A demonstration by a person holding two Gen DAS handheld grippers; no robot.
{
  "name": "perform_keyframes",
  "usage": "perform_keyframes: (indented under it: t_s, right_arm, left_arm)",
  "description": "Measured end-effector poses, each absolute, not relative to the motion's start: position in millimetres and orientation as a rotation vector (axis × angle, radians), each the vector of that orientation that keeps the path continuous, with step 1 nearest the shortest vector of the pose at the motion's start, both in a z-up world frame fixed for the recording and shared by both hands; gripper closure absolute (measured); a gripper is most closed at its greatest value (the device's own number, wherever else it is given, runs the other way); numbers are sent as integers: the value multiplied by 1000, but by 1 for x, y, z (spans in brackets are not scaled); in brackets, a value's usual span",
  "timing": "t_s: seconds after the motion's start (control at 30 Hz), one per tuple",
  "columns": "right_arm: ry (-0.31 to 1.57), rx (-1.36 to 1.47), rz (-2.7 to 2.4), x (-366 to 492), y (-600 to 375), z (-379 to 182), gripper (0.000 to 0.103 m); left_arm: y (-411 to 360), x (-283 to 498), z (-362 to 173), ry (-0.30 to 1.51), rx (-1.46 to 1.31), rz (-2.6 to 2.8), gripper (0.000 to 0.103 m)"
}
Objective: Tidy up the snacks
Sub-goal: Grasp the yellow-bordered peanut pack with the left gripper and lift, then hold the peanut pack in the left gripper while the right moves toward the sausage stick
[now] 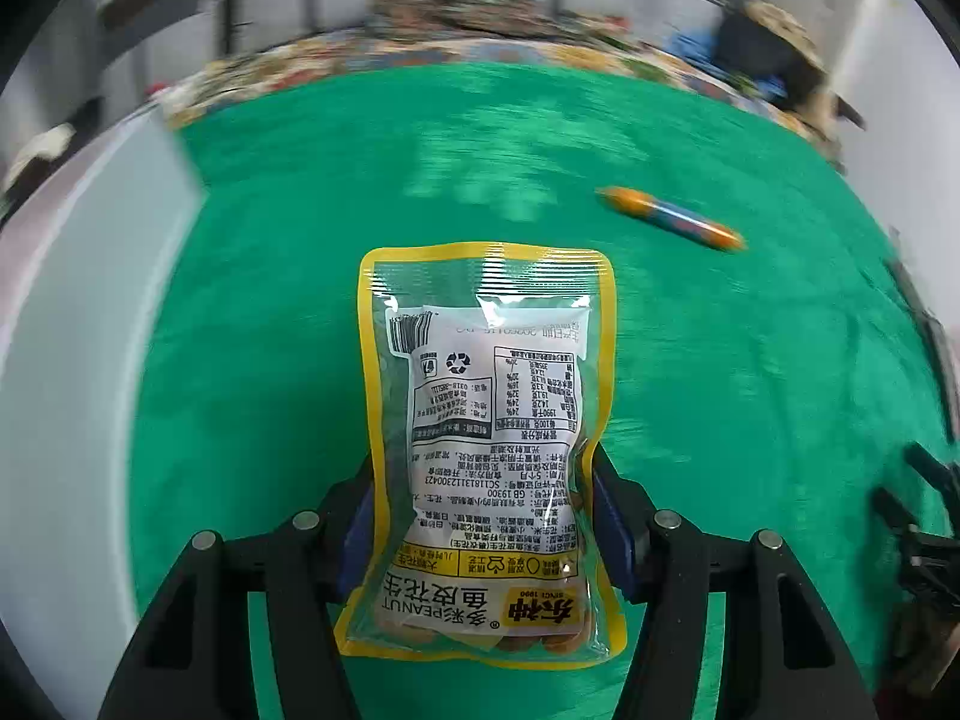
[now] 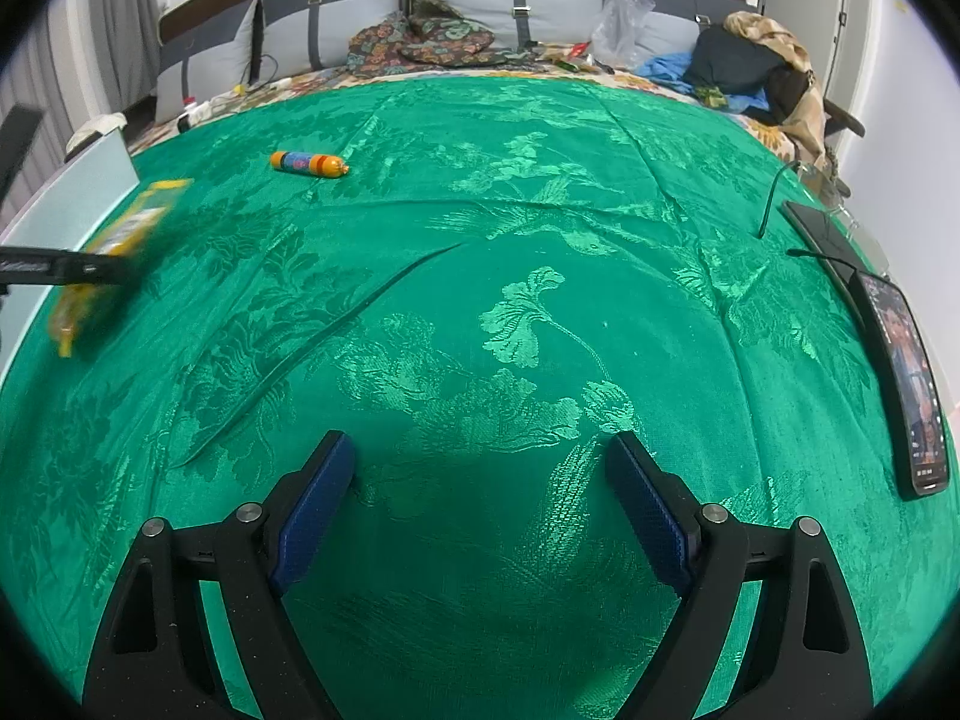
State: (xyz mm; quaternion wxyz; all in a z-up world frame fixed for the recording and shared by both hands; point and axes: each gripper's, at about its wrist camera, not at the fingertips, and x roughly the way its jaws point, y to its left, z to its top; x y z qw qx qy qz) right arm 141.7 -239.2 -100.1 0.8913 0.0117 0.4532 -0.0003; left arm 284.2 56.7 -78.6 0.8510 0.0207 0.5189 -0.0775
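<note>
Green bedspread (image 2: 540, 240) below; my left gripper (image 1: 483, 510) clamps the peanut bag (image 1: 486, 420) (label up), right gripper (image 2: 480, 480) spread apart.

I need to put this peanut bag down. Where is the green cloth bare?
Widest bare cloth lies ahead of the open right claw, between the sausage stick and phone. Crowded: right edge with cables, far headboard clutter.

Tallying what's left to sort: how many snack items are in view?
2: the peanut bag clamped in the left gripper, and a sausage stick lying on the green cloth. Others may be out of frame.
</note>
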Motion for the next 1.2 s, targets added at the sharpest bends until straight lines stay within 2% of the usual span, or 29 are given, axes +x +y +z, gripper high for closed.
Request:
perform_keyframes:
  t_s: [0.17, 0.27, 0.43, 0.67, 1.2]
  right_arm:
    - [941, 25, -1, 142, -239, -100, 14]
    - [941, 25, -1, 142, -240, -100, 14]
    - [942, 27, -1, 142, -240, -100, 14]
    - [942, 27, -1, 142, -239, -101, 14]
    - [942, 28, -1, 142, -240, -101, 14]
  left_arm:
    - [89, 278, -95, 1088, 11, -66, 40]
    - [98, 280, -104, 1044, -2, -44, 28]
    - [107, 277, -111, 1019, -3, 0, 1]
    - [110, 268, -114, 950, 3, -7, 0]
    - [112, 264, -113, 950, 0, -11, 0]
